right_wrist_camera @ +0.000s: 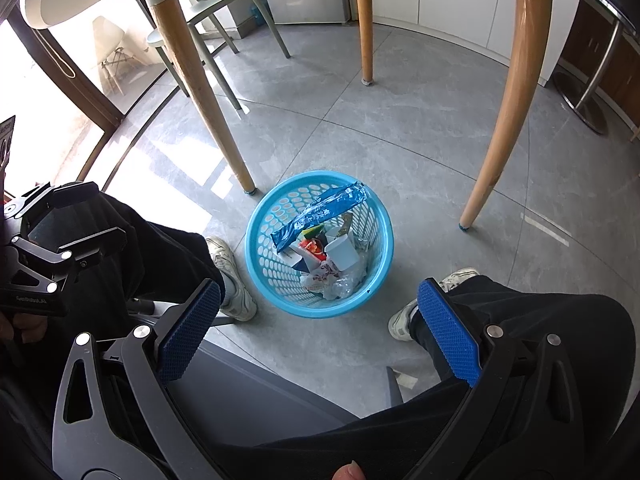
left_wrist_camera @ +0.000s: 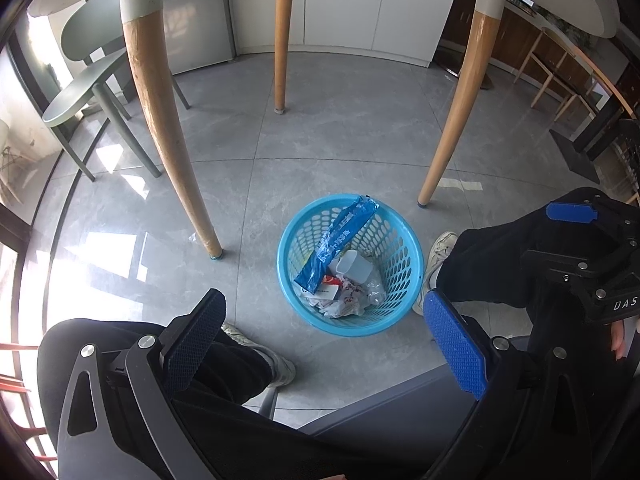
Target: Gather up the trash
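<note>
"DAS" shows on the right gripper [left_wrist_camera: 576,216] body – wrapper [left_wrist_camera: 335,245] print unreadable. Both grippers, left gripper [left_wrist_camera: 324,340] included, hover above the basket [left_wrist_camera: 412,256], fingers spread, empty.

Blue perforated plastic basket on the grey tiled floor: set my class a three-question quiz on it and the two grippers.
1. True or false: the round blue perforated plastic basket stands directly against a wooden table leg.
2. Which item reaches up to the basket rim? A) the long blue plastic wrapper B) the white plastic cup C) the crumpled white printed wrapper
3. Fill in: the left gripper and right gripper both hold ____.

Key
1. False: it stands apart from the legs, between the seated person's white sneakers.
2. A
3. Nothing; both have their jaws wide open above the basket.
</note>
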